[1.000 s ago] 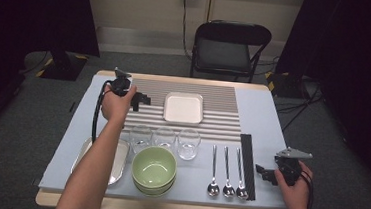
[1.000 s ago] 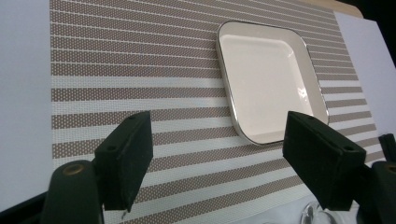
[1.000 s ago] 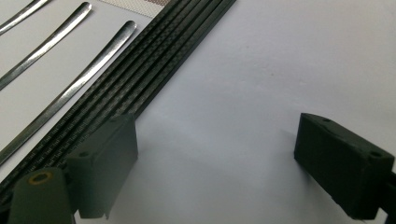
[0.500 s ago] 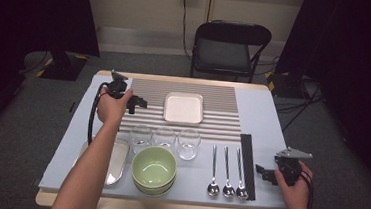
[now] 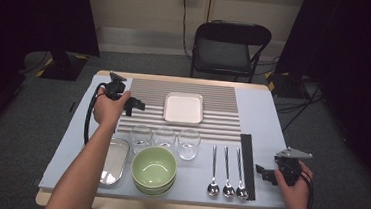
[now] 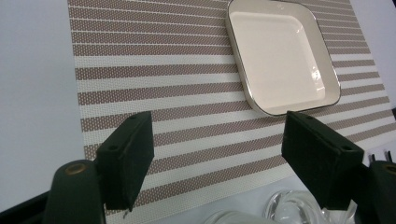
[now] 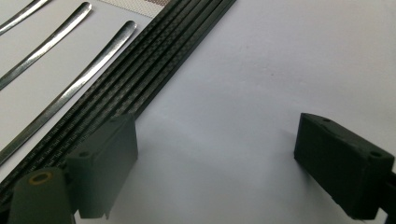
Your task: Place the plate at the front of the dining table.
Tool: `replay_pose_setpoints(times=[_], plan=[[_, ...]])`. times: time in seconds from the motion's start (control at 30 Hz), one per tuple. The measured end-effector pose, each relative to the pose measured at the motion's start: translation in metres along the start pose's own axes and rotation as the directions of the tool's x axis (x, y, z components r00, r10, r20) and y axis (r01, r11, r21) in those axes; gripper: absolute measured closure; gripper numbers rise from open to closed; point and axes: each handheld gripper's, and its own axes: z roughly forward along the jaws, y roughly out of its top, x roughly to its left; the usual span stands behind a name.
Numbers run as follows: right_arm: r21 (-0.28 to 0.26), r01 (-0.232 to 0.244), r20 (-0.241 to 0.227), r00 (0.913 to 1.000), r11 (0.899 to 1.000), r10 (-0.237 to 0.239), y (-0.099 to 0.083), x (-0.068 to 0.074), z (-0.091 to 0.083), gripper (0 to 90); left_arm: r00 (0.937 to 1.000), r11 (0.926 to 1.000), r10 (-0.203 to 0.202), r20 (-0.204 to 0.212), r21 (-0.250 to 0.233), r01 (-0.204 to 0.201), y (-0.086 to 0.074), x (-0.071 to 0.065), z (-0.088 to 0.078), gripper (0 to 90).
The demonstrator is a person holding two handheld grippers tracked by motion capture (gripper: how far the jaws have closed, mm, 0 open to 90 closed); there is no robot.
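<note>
My left gripper (image 5: 135,105) hovers open over the left part of the striped placemat (image 5: 222,122), with nothing between its jaws. In the left gripper view the left gripper (image 6: 219,154) faces the placemat (image 6: 163,84) and a white square plate (image 6: 280,56) beyond it. That plate (image 5: 183,108) sits at the mat's middle. My right gripper (image 5: 264,172) rests open near the table's front right, just right of the black chopsticks (image 5: 247,162). In the right gripper view the right gripper (image 7: 219,154) is over bare table, with the chopsticks (image 7: 154,70) and spoons (image 7: 70,93) to its left.
Three clear glasses (image 5: 164,137) stand in a row in front of the mat. Stacked green bowls (image 5: 154,167) and a silver tray (image 5: 114,161) sit near the front edge. Three spoons (image 5: 226,170) lie beside the chopsticks. A black chair (image 5: 228,47) stands behind the table.
My left gripper has drifted a little to the left over the mat's edge. The right gripper has stayed put.
</note>
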Motion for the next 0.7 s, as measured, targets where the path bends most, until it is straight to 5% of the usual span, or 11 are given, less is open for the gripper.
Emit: replay_pose_setpoints(times=[0.7], plan=[[0.0,0.0,0.001,1.0,1.0,0.0,0.0,0.0,0.0,12.5,1.0,1.0,0.004,0.003,-0.002,-0.004,-0.008,0.008,-0.011,25.6]])
